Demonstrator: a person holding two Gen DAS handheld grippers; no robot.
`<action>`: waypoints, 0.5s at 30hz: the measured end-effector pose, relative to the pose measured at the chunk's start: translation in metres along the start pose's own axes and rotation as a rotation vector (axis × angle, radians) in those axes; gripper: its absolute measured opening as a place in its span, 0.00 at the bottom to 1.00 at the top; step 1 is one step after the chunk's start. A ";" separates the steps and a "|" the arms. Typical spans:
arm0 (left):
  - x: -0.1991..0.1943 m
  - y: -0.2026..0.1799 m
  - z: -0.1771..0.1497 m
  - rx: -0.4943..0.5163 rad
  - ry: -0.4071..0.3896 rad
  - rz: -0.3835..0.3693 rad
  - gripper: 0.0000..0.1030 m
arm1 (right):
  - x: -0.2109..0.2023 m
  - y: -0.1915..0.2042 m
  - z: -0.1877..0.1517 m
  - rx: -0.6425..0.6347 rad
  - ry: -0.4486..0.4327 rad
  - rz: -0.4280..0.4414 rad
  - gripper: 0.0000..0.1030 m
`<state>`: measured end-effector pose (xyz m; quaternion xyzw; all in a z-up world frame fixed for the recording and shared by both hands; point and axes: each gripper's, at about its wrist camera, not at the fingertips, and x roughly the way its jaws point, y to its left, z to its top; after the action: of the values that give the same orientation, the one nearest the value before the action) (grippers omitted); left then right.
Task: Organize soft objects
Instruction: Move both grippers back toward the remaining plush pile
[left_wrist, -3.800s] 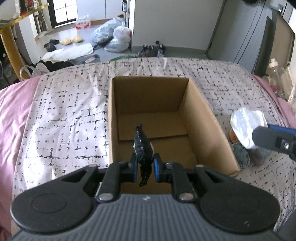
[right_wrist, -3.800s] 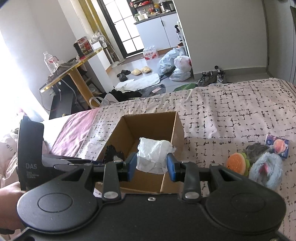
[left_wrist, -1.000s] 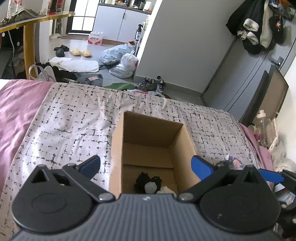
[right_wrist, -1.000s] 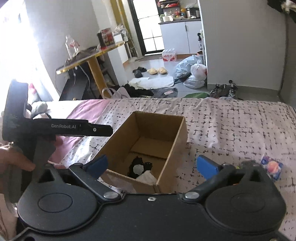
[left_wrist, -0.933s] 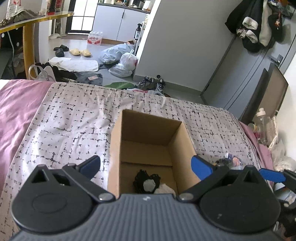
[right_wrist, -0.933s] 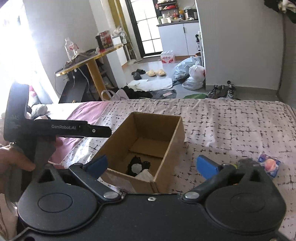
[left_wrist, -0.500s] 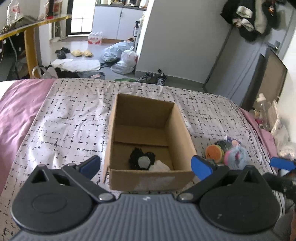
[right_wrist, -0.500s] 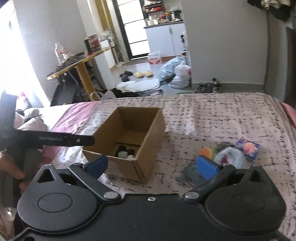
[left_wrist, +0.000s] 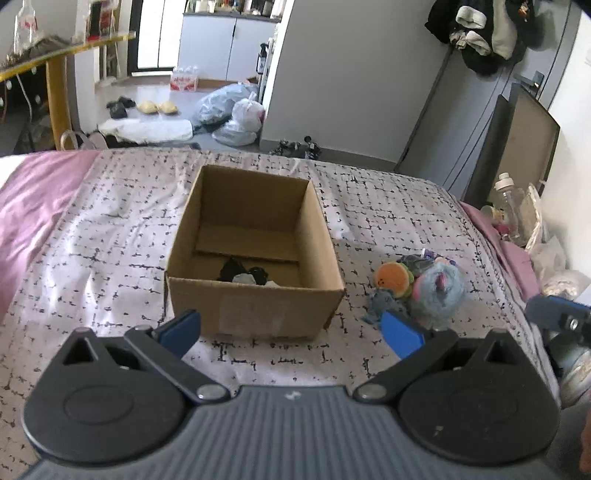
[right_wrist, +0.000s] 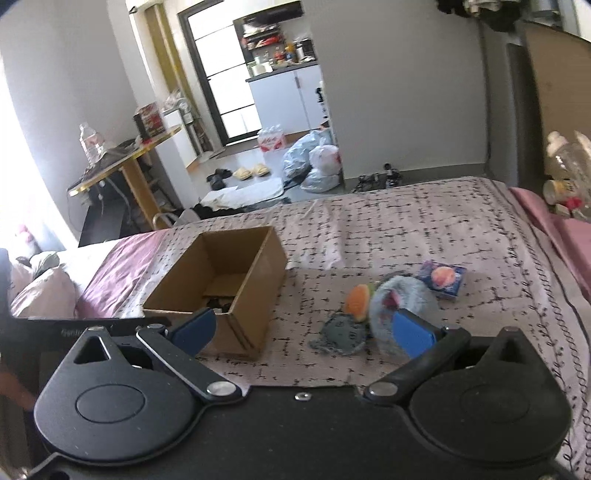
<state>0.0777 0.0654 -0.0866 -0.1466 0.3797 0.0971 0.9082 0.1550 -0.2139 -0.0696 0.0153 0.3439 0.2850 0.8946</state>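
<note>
Left gripper (left_wrist: 290, 326) and right gripper (right_wrist: 303, 330): both spread wide, empty, above bed (left_wrist: 110, 236). Cardboard box (left_wrist: 255, 306) holding black and white soft items (left_wrist: 243, 275). Burger plush (left_wrist: 393, 280), blue furry toy (left_wrist: 439, 291), grey cloth (right_wrist: 341, 334) just right of box.

A: Surface? 
B: A bed (left_wrist: 92, 236) with a pale sheet printed in black dashes; plain pink cover along the left edge of the frame.

A: Directly on it? 
B: Open cardboard box (left_wrist: 255, 295) at centre frame. To its right, a touching cluster: orange burger plush (left_wrist: 392, 279), fluffy blue-grey plush (left_wrist: 439, 291), grey knitted piece (right_wrist: 341, 335). In the right wrist view, a small blue packet (right_wrist: 441, 279) lies just beyond them, upper right of the cluster.
</note>
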 end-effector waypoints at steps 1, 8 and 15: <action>-0.002 -0.003 -0.002 0.003 -0.005 0.009 1.00 | -0.003 -0.004 -0.001 0.006 -0.005 -0.001 1.00; -0.014 -0.024 -0.010 0.047 -0.068 0.008 1.00 | -0.015 -0.019 -0.011 0.045 -0.027 -0.030 1.00; -0.010 -0.051 -0.020 0.103 -0.054 -0.011 1.00 | -0.019 -0.031 -0.018 0.068 -0.038 -0.054 1.00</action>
<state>0.0723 0.0107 -0.0829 -0.0991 0.3587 0.0763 0.9250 0.1479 -0.2527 -0.0782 0.0418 0.3366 0.2485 0.9073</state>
